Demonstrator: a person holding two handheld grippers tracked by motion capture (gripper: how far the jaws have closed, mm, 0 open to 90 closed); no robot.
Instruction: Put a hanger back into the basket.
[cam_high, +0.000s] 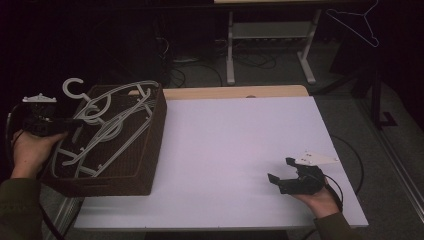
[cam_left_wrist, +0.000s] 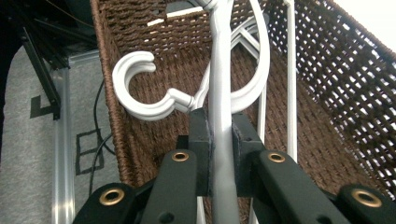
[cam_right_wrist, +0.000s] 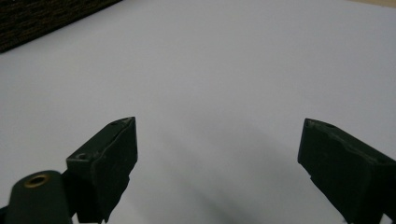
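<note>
Clamping a white plastic hanger (cam_left_wrist: 219, 116) between its two black jaws, the left gripper (cam_left_wrist: 219, 140) sits at the near left corner of the brown wicker basket (cam_high: 150, 150), held in the person's left hand (cam_high: 30, 150) at the left edge of the high view. In the left gripper view the pads press on the hanger's straight bar from both sides, and the hanger's open hook (cam_left_wrist: 140, 88) curls to the left just above the jaws, in front of the basket's woven wall. In the high view that hook (cam_high: 75, 87) rises above the basket's left rim, just beside the gripper (cam_high: 70, 124). Several more white hangers (cam_high: 115, 125) lie tangled in the basket, which stands on the left end of the white table (cam_high: 240, 140). Well apart, at the table's near right corner, the right gripper (cam_high: 280, 170) rests in the person's right hand (cam_high: 320, 197) with its jaws spread wide and nothing between them; the right gripper view looks past them (cam_right_wrist: 219, 154) onto bare tabletop. Another hanger (cam_high: 357, 25) hangs in the dark background at upper right.
</note>
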